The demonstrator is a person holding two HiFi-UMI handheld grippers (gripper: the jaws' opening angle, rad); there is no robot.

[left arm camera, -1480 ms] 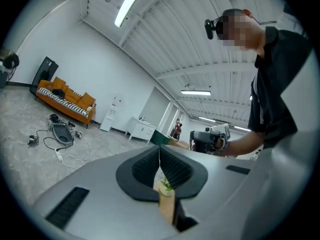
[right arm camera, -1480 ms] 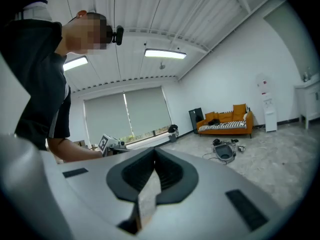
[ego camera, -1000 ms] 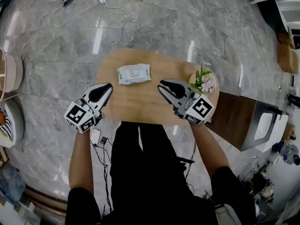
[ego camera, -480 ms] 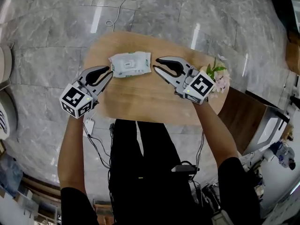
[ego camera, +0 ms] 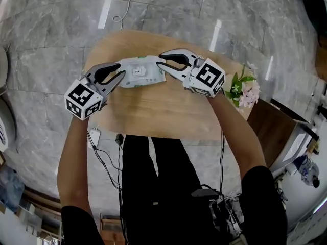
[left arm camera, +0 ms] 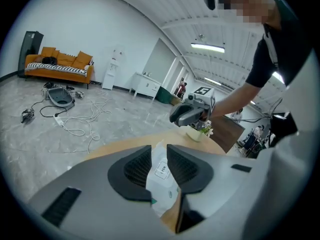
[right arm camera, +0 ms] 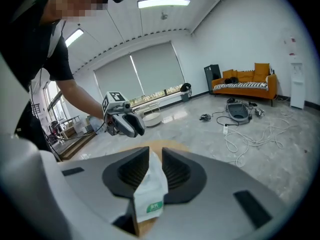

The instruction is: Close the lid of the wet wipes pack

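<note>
A white wet wipes pack with green print lies flat at the back of the round wooden table. Its lid label faces up; I cannot tell whether the lid is raised. My left gripper is at the pack's left end, jaws apart, and that end shows between them. My right gripper is at the pack's right end, also open, with the pack's crimped edge in the gap between its jaws. Each gripper shows in the other's view: the right gripper and the left gripper.
A small pot of pink flowers stands at the table's right edge. The floor around is grey marble with cables behind and a small device on a lead by the person's feet. An orange sofa stands far off.
Both grippers have moved forward and inward from either side of the pack until its two ends lie between their jaws. The head camera has tilted, so the table sits lower in view.
</note>
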